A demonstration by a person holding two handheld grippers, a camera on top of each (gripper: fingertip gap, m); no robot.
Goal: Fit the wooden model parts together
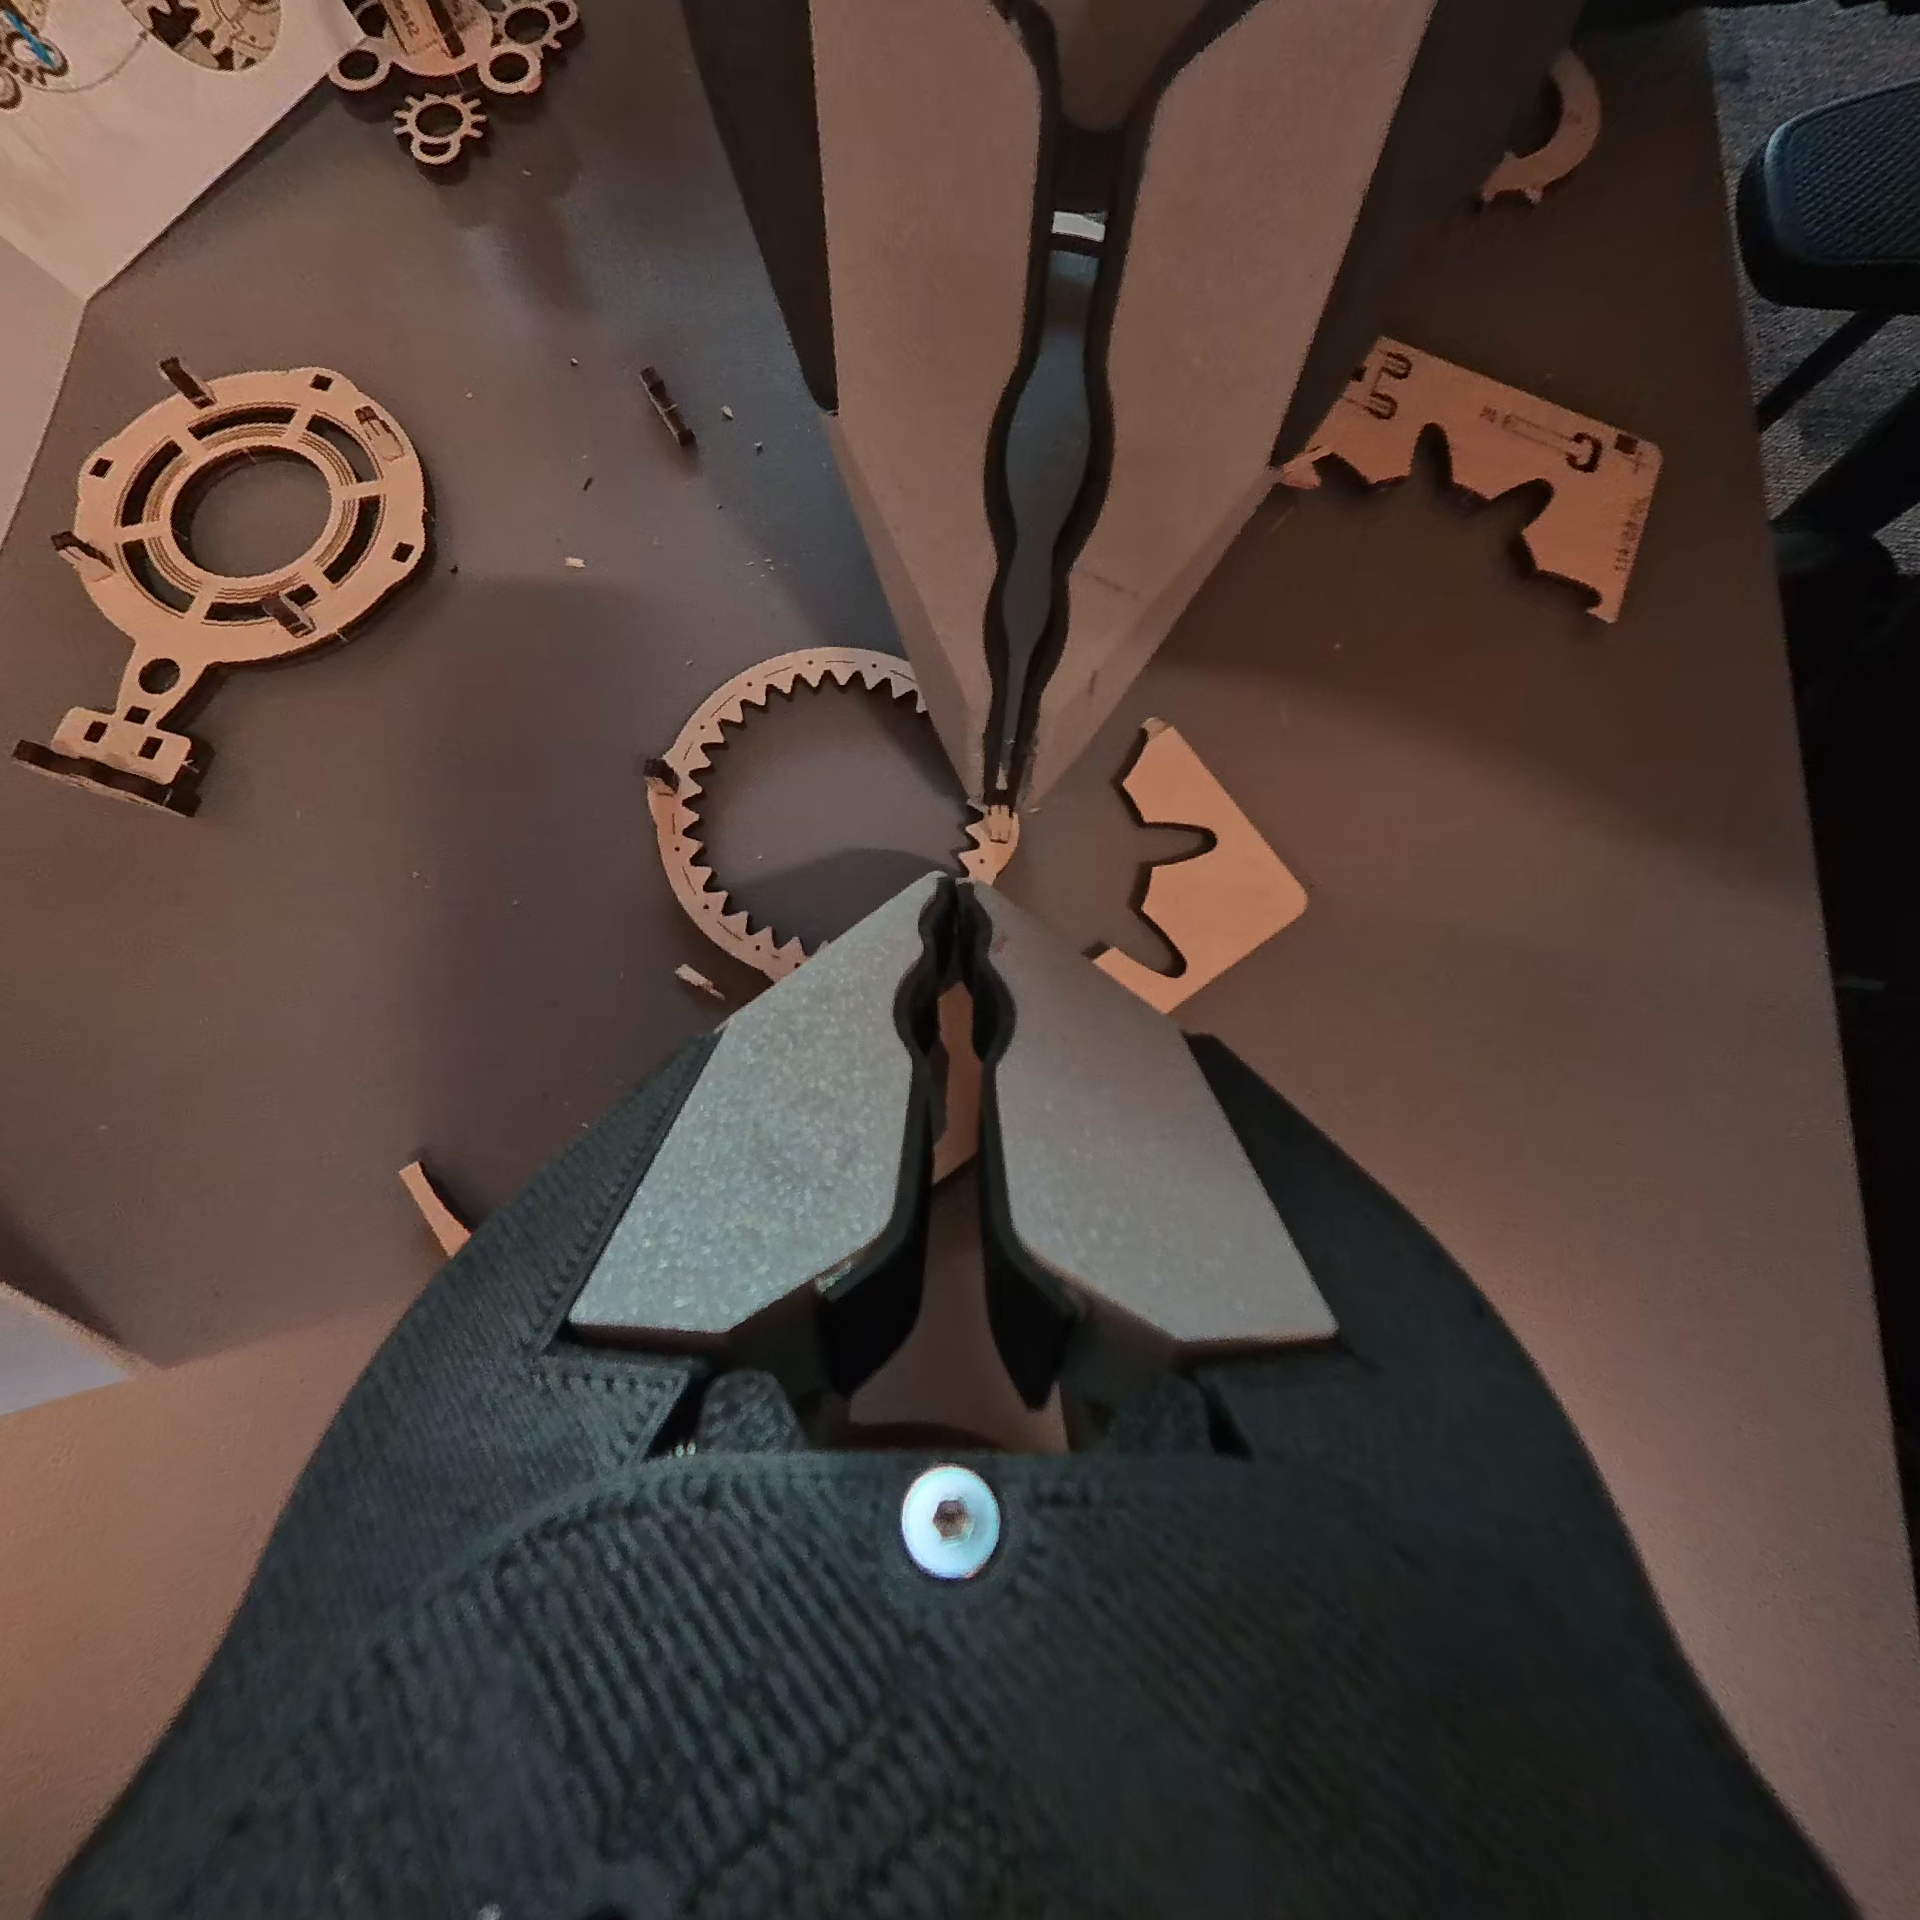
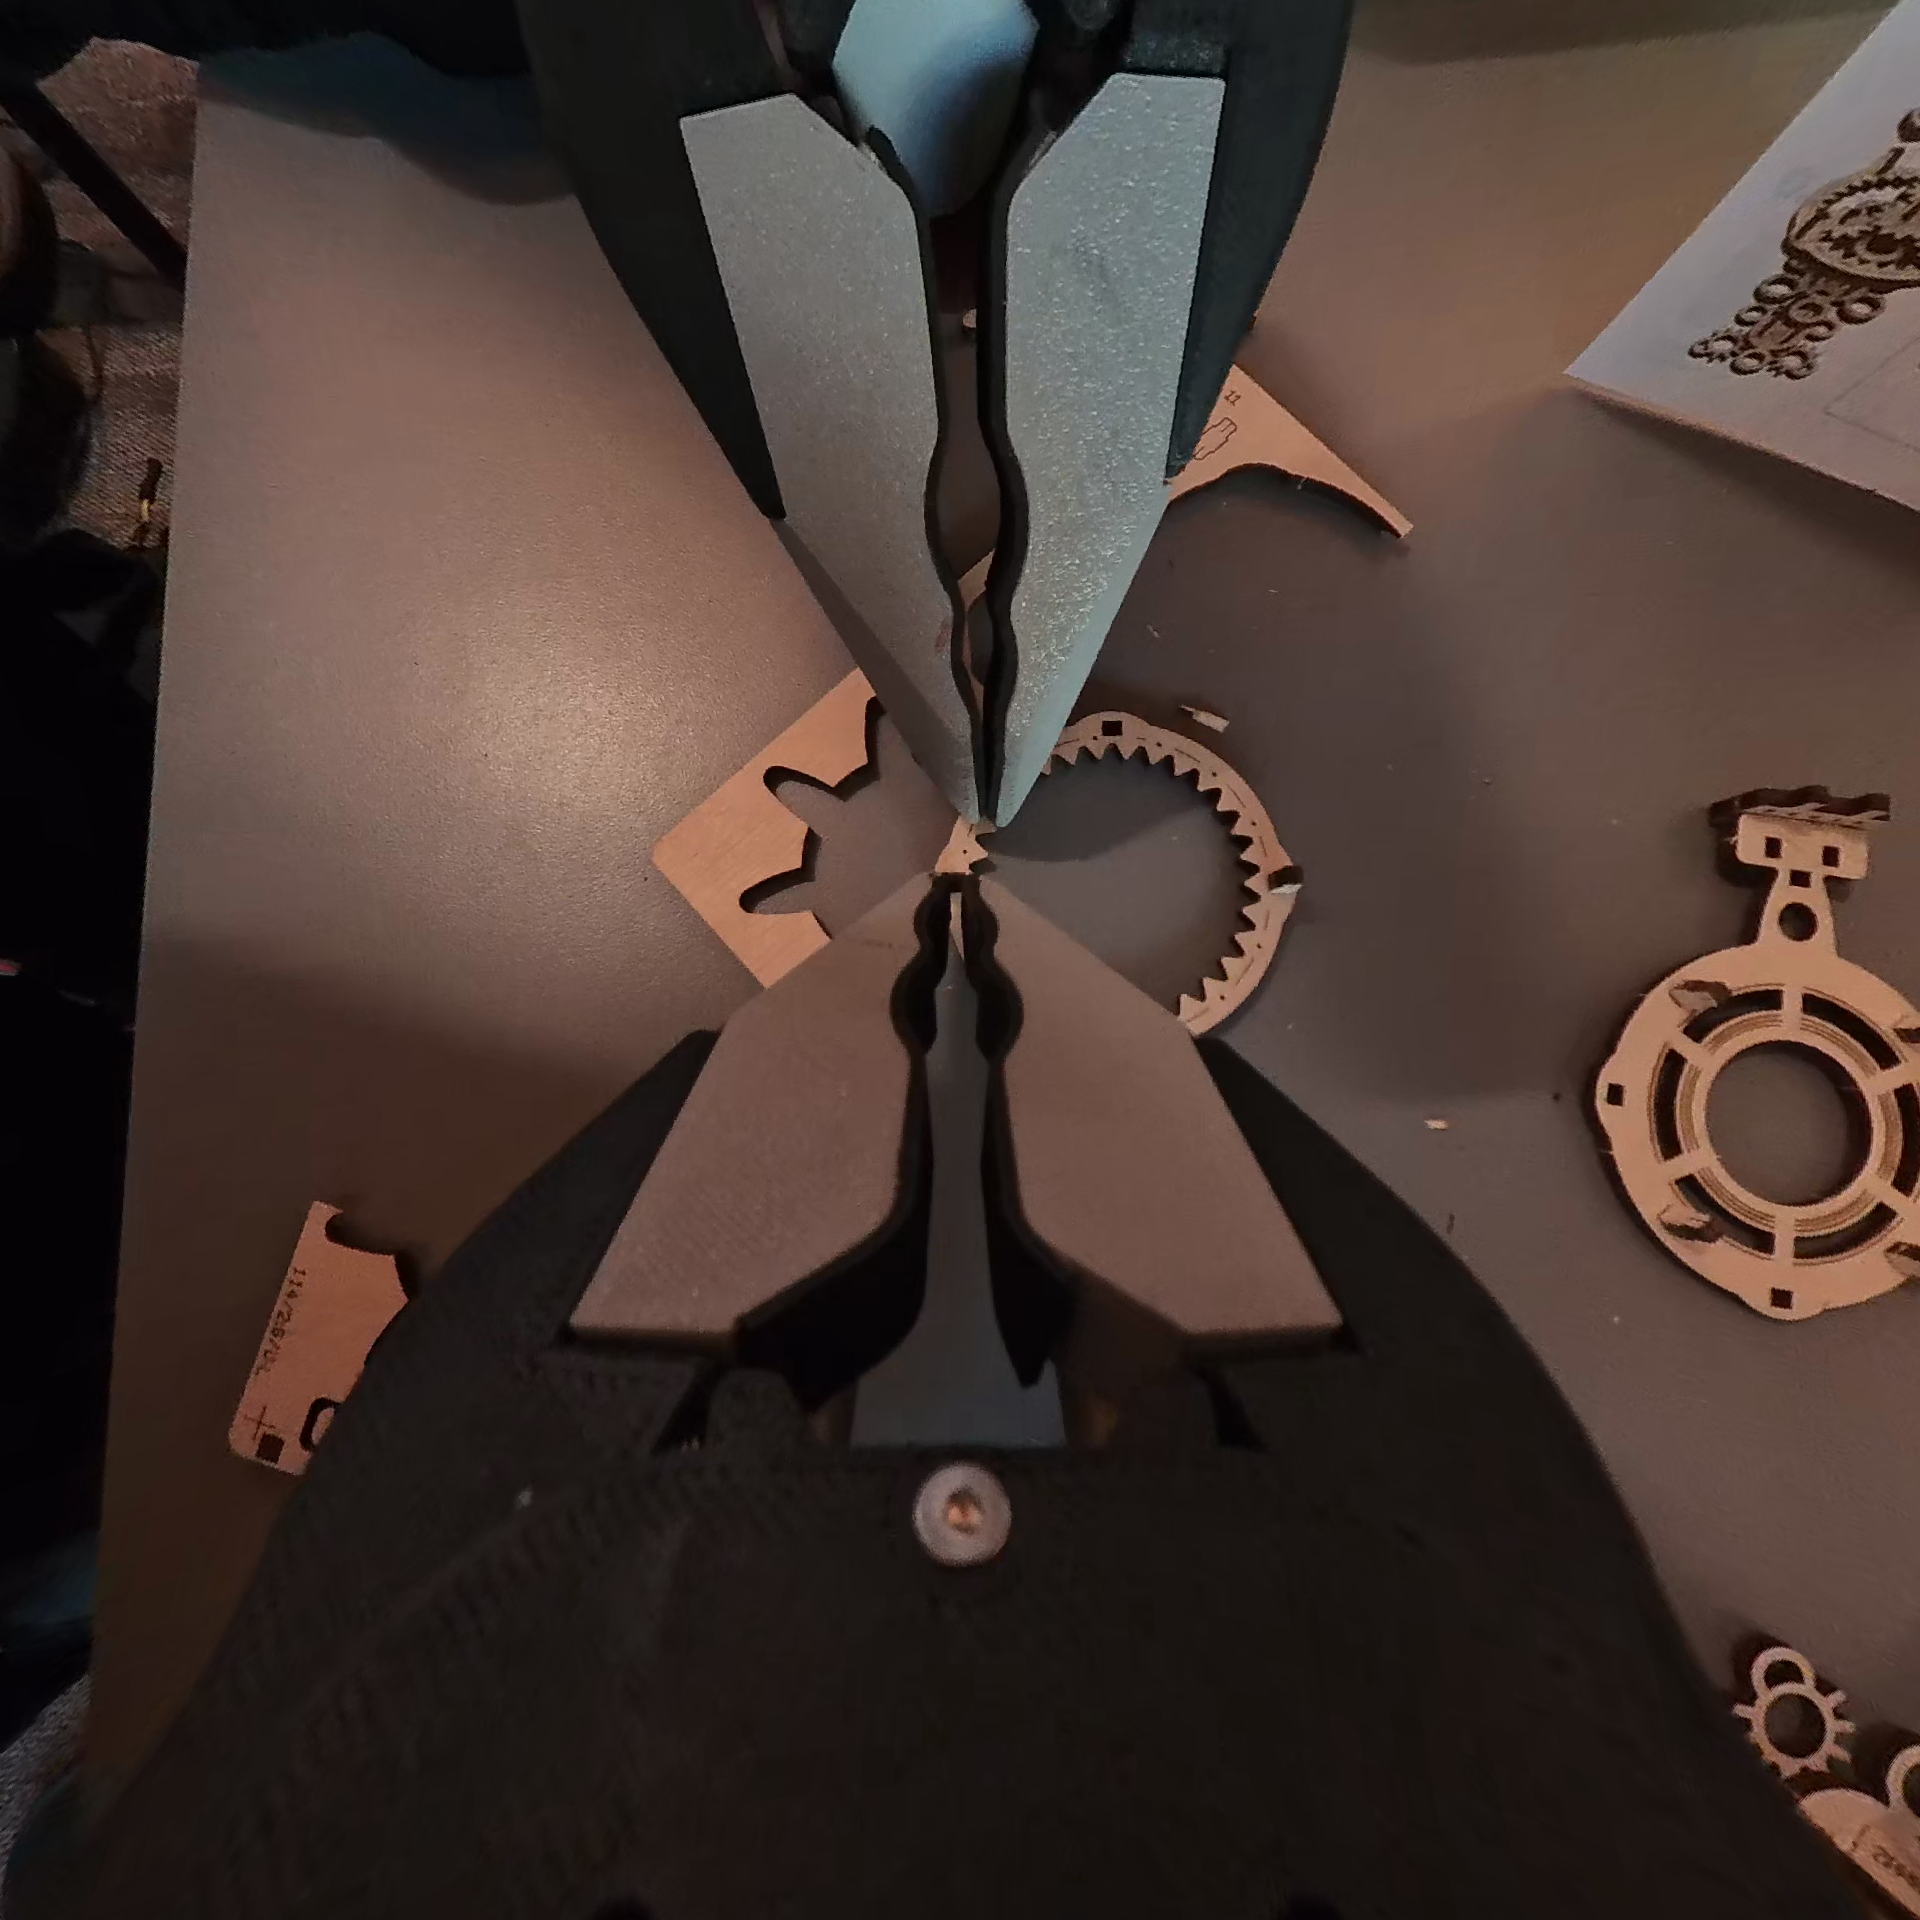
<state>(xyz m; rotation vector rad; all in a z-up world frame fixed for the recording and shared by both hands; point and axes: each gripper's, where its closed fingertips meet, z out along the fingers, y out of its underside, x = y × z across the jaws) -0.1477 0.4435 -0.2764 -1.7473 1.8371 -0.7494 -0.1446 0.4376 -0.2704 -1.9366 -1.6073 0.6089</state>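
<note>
Over the toothed ring [image 1: 727,769], both tongs [image 1: 954,883] [image 2: 956,881] meet tip-to-tip, clamped on its rim

Toothed ring [image 1: 727,821] partly hidden; fingertips

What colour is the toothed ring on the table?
Pale tan wood toothed ring with dark edges; clearest in the left wrist view.

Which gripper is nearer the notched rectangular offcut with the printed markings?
Right. The offcut lies just beside the right gripper; the left gripper sits farther off, its tip by the toothed ring.
</note>
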